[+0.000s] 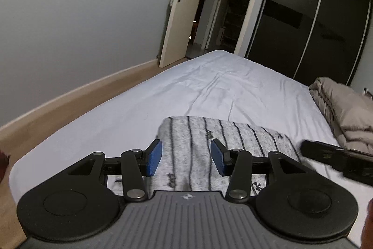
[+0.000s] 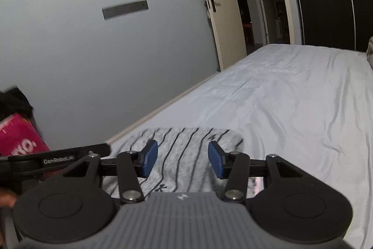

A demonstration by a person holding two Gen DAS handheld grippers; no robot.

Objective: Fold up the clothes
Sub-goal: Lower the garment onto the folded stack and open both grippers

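While we are holding both tools tilted down over the bed (image 1: 209,85), the grey striped garment (image 1: 205,151) is lying flat on the white sheet directly ahead of and below them, already gathered into a compact rectangle. We are judging that it is resting there because a fold has been laid down and the fabric can now keep its own shape, so nothing needs pinching at this instant.

Our left hand-held gripper (image 1: 185,156) is standing about half open, its blue pads (image 1: 155,156) well apart, with only the striped cloth showing in the gap beyond them; the pads are not pressing on anything, so it is released and empty. Off to its right, the other tool is reaching in as a dark, blurred bar just past the garment's right edge, and further right a folded beige duvet (image 1: 342,106) is sitting on the bed.

Our right hand-held gripper (image 2: 183,159) is likewise standing about half open and gripping nothing, the garment (image 2: 186,151) lying just ahead of and beneath its pads (image 2: 149,159). To its left the left tool is crossing the view, and beyond that a pink box (image 2: 18,137) is sitting against the wall.

We are reckoning the next grasp is wanting a fresh edge, probably the near hem, though whether another fold is needed we cannot tell.
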